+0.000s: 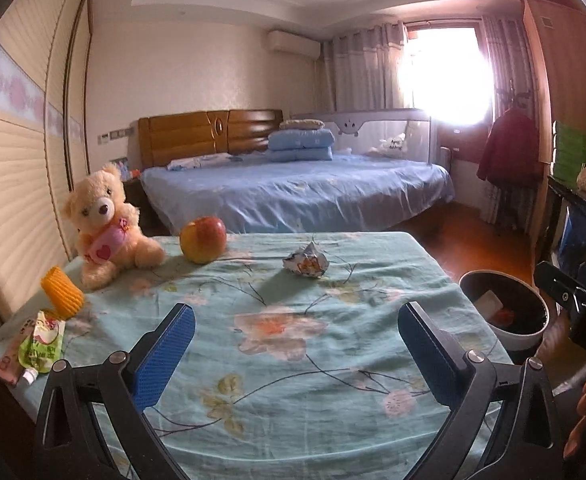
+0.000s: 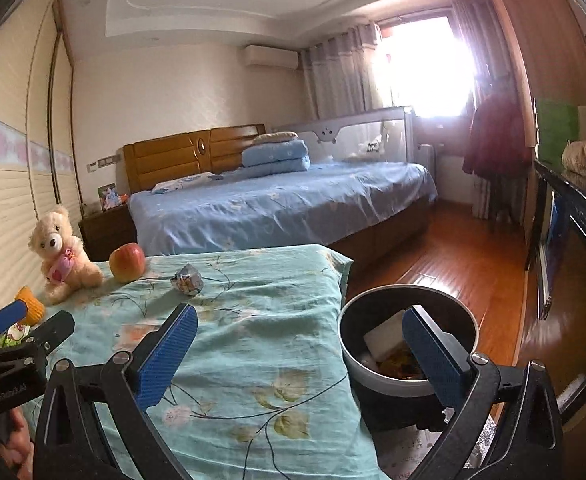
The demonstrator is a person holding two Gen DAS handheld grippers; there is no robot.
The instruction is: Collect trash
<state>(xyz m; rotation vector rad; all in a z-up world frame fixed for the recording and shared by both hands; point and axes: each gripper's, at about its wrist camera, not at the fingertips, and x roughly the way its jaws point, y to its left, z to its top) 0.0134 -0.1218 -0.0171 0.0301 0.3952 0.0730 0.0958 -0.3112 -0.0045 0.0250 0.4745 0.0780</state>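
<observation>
On your surface (image 1: 333, 380): crumpled wrapper (image 1: 306, 261), apple (image 1: 203, 239), teddy bear (image 1: 105, 224); left tongs (image 1: 296, 350) and right tongs (image 2: 299, 352) both spread apart, empty.

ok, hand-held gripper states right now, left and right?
Left hand-held gripper: open, empty, above the table.
Right hand-held gripper: open, empty, over the table edge by the bin.
</observation>
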